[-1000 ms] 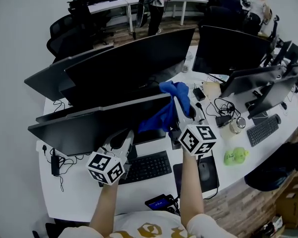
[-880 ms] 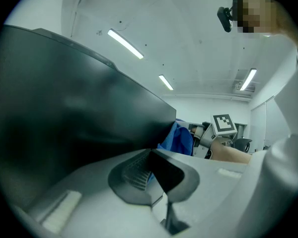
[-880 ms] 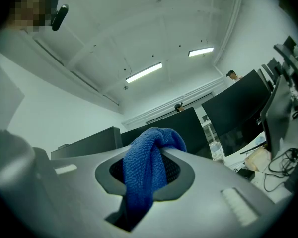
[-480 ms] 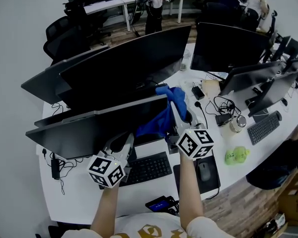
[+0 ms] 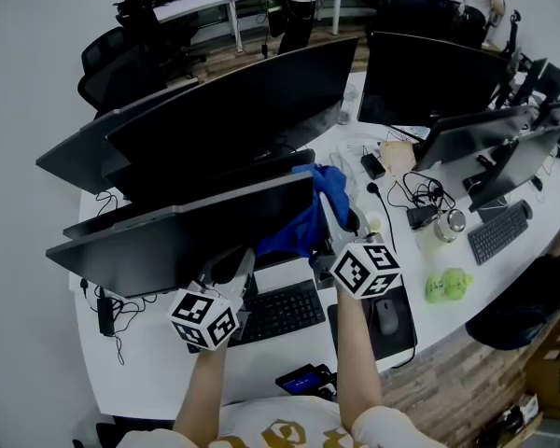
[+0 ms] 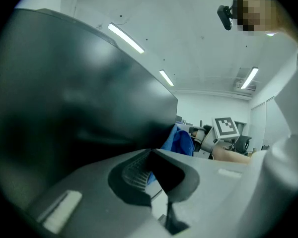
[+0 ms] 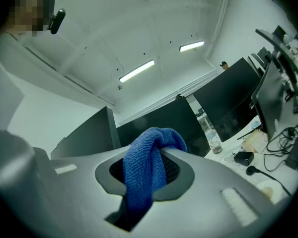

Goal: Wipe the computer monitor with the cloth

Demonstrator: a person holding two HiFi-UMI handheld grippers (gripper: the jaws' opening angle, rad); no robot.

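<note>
Right gripper (image 5: pixel 330 220): I read the jaws clamped on the blue cloth (image 5: pixel 303 227), which is bunched between the pads and spills over the tips.
Left gripper (image 5: pixel 227 269): jaws together, nothing between them, tips just below the near monitor's (image 5: pixel 168 241) lower edge.
Arms: both forearms reach out over the keyboard (image 5: pixel 282 312), the right one farther.
Cloth: hangs at the monitor's right end, by its upper corner.
</note>
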